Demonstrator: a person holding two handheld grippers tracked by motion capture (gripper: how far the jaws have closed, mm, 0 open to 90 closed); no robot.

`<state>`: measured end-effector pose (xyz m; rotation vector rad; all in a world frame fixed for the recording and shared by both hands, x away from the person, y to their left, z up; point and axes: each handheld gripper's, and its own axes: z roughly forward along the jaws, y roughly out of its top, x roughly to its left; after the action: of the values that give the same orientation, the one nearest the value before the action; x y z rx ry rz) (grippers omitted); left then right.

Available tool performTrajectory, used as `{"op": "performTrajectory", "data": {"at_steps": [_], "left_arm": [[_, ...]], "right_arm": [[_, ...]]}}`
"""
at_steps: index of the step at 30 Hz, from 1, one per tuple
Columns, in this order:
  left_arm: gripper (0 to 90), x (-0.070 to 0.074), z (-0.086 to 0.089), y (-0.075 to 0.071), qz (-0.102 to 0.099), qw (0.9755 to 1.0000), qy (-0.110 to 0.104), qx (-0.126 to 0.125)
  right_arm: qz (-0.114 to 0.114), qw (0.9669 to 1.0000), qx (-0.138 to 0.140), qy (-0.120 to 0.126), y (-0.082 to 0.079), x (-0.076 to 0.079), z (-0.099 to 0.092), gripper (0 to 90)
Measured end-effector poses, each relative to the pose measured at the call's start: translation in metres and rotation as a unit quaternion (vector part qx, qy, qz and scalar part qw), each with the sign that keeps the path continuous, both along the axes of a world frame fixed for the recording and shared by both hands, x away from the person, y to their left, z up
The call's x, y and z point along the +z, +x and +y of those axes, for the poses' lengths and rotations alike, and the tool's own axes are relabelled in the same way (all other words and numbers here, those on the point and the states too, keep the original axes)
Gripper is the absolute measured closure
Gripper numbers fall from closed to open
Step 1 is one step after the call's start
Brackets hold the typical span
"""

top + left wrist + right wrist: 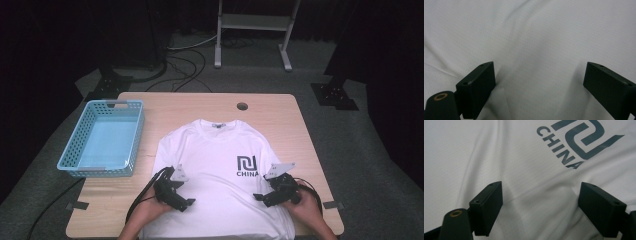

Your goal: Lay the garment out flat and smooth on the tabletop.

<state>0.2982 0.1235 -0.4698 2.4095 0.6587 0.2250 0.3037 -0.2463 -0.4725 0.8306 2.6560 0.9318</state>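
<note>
A: Status at this frame?

B: White T-shirt (220, 170) was found spread flat, front up, on the counter (300, 125), collar toward the far edge, hem at the near edge. No fold was seen yet: both sleeves were out and the body lay full length. Work was judged to be at its very start, probably folding, with everything left to do.

A: Grippers?

B: Left gripper (189, 202) was positioned over the lower left of the shirt, right gripper (258, 197) over the lower right, just below the dark "CHINA" print (247, 166). Both were pointed inward toward the shirt's middle.

A: Anything held?

B: Nothing was gripped. In the left gripper view the fingers (477, 86) were spread wide with only fabric lying between them, unpinched. Same in the right gripper view: fingers (487, 205) wide apart, cloth below. Whether the tips actually touched the fabric could not be settled from these angles; a slight ridge of cloth near the right gripper's far finger suggested light contact at most.

A: Containers?

B: One blue basket (134, 135) was set at the counter's left, just beside the shirt's left sleeve, not touching as far as could be seen. It was empty.
</note>
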Motion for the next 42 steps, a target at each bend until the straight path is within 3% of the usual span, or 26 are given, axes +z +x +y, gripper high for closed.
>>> {"op": "performTrajectory", "data": {"at_steps": [1,5,11,16,20,24,30,37,39,42], "left_arm": [[9.7,0.0,0.005,-0.009,0.002,1.0,-0.003,-0.001],[9.7,0.001,0.012,-0.02,0.008,0.9999,-0.005,-0.004],[9.7,0.006,0.007,-0.015,-0.01,0.9999,-0.007,-0.007],[9.6,0.01,-0.011,0.0,-0.019,0.9995,-0.009,-0.024],[9.6,0.009,-0.03,0.017,-0.018,0.9991,-0.009,-0.038],[9.6,0.006,-0.044,0.032,-0.014,0.9988,-0.011,-0.046],[9.6,0.001,-0.051,0.047,-0.007,0.999,-0.004,-0.044],[9.6,0.0,-0.043,0.048,-0.004,0.9994,0.001,-0.036],[9.6,0.0,-0.041,0.047,-0.004,0.9993,0.001,-0.036],[9.6,0.0,-0.038,0.045,-0.003,0.9994,0.0,-0.035]], "right_arm": [[-0.001,1.0,0.004,0.002,-0.005,0.0,0.001,19.4],[0.002,0.9999,0.011,0.0,-0.02,0.0,0.003,18.6],[0.007,0.9999,0.007,0.003,-0.022,0.007,-0.004,18.9],[0.003,0.9991,-0.029,0.032,-0.003,0.02,-0.031,22.0],[0.007,0.9962,-0.069,0.054,0.02,0.025,-0.06,23.5],[0.016,0.9941,-0.087,0.062,0.041,0.026,-0.073,31.6],[0.043,0.9934,-0.089,0.057,0.071,0.017,-0.071,41.9],[0.061,0.9916,-0.097,0.061,0.09,0.006,-0.064,49.7],[0.063,0.9907,-0.097,0.072,0.092,0.005,-0.062,57.4],[0.074,0.9885,-0.107,0.077,0.095,0.005,-0.061,75.9]]}}
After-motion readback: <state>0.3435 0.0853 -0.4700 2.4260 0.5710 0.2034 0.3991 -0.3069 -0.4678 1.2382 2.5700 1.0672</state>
